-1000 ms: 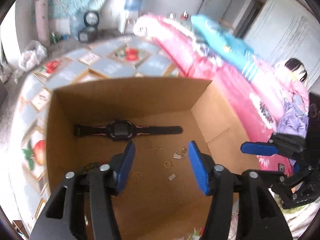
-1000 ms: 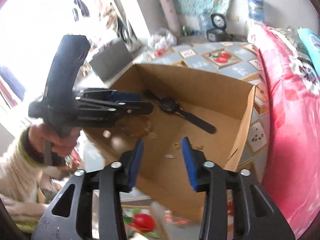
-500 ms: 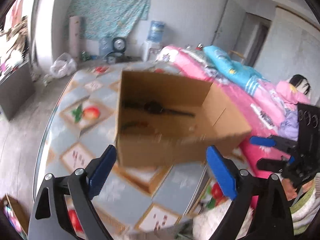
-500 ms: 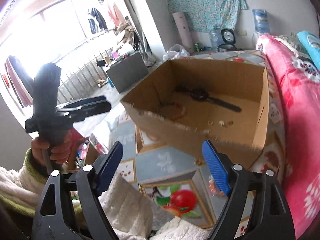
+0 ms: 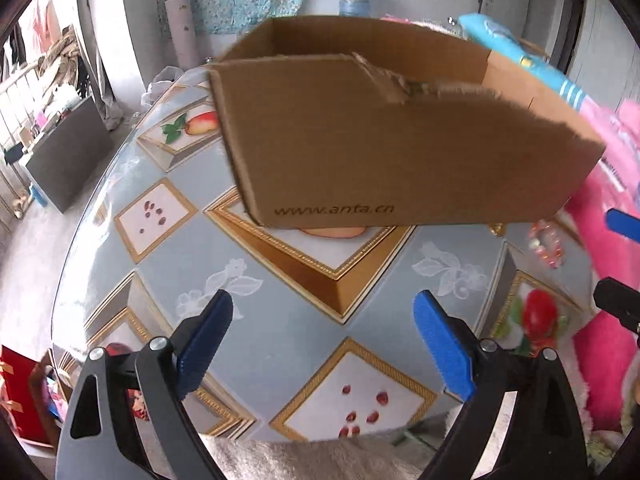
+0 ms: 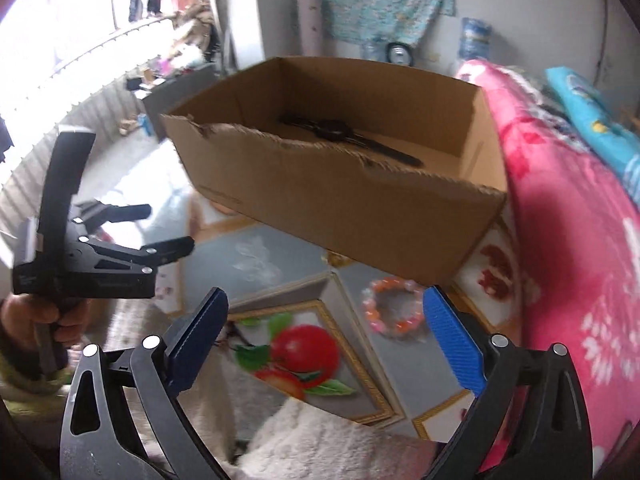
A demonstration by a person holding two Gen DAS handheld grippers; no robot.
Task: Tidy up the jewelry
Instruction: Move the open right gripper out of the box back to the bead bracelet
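Note:
A brown cardboard box point(image 5: 400, 140) stands on the patterned table point(image 5: 160, 280); it also shows in the right wrist view point(image 6: 340, 188). A black watch point(image 6: 340, 136) lies inside it. A pink and orange bead bracelet point(image 6: 394, 308) lies on the table in front of the box's right corner, and shows blurred in the left wrist view point(image 5: 546, 244). My left gripper point(image 5: 322, 344) is open and empty, low over the table's near edge. My right gripper point(image 6: 324, 332) is open and empty, just short of the bracelet. The left gripper also shows in the right wrist view point(image 6: 160, 228).
A pink quilt point(image 6: 568, 240) and a blue pillow point(image 6: 592, 120) lie to the right of the table. A white fluffy cloth point(image 6: 332, 440) covers the near edge. A grey cabinet point(image 5: 68, 156) stands on the floor at left. A red box point(image 5: 20, 392) sits low left.
Both grippers have pulled back and down from inside the box to the table's near edge, and both have opened wider. The bracelet now lies in view on the table.

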